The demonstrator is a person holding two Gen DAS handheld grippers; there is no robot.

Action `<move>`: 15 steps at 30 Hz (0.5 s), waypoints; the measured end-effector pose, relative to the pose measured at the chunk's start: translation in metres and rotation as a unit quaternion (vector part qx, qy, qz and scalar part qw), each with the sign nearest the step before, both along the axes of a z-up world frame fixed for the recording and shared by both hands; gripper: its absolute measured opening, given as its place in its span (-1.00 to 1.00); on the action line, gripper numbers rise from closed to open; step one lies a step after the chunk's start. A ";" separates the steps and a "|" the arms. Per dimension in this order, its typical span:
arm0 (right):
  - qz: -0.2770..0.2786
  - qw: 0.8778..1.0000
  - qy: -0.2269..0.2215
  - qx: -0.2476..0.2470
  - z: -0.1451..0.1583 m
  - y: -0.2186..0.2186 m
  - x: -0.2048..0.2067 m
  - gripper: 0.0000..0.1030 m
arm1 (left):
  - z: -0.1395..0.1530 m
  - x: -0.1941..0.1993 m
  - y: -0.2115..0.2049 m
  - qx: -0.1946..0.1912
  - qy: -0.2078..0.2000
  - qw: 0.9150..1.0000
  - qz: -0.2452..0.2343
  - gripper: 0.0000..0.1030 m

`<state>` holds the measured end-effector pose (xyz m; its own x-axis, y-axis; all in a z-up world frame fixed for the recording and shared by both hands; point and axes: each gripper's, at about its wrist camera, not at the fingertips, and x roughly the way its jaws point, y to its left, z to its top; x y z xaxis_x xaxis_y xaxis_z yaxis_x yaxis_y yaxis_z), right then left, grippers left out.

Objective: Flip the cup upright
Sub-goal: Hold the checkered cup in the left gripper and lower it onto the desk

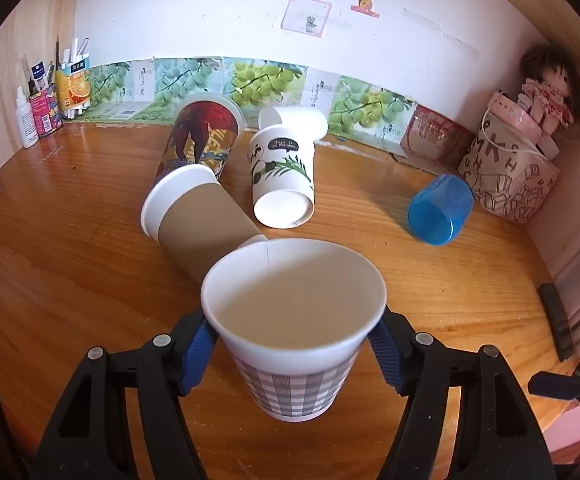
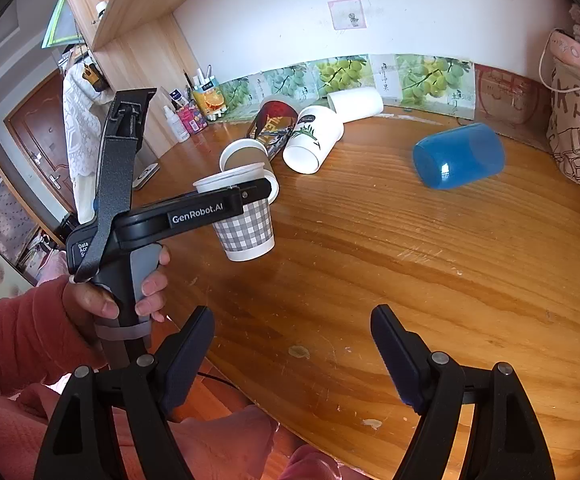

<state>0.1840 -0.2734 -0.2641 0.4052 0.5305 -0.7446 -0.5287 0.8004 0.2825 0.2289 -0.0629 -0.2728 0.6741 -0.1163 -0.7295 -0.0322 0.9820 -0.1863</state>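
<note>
The left gripper (image 1: 294, 334) has its fingers clamped on the checked paper cup (image 1: 294, 328), mouth up, above the near left of the wooden surface (image 2: 430, 280). The right gripper (image 2: 293, 354) hovers wide and empty; a blue cup (image 2: 458, 156) lies tipped far right.

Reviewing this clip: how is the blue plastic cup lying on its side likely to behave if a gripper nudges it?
The blue plastic cup lies on its side on the smooth wooden table, so it would probably roll, likely curving since it tapers. It looks translucent, empty and thin-walled, so probably light. The glossy plastic may slip between pads.
</note>
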 end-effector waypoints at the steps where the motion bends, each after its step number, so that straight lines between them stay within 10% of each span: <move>1: 0.001 1.000 0.000 0.000 0.000 0.001 0.000 0.57 | 0.000 -0.001 0.000 0.000 0.002 1.000 -0.003 0.40; 15: 0.002 1.000 0.006 0.003 -0.001 0.009 0.000 0.57 | 0.010 -0.014 0.006 -0.024 0.014 1.000 -0.004 0.54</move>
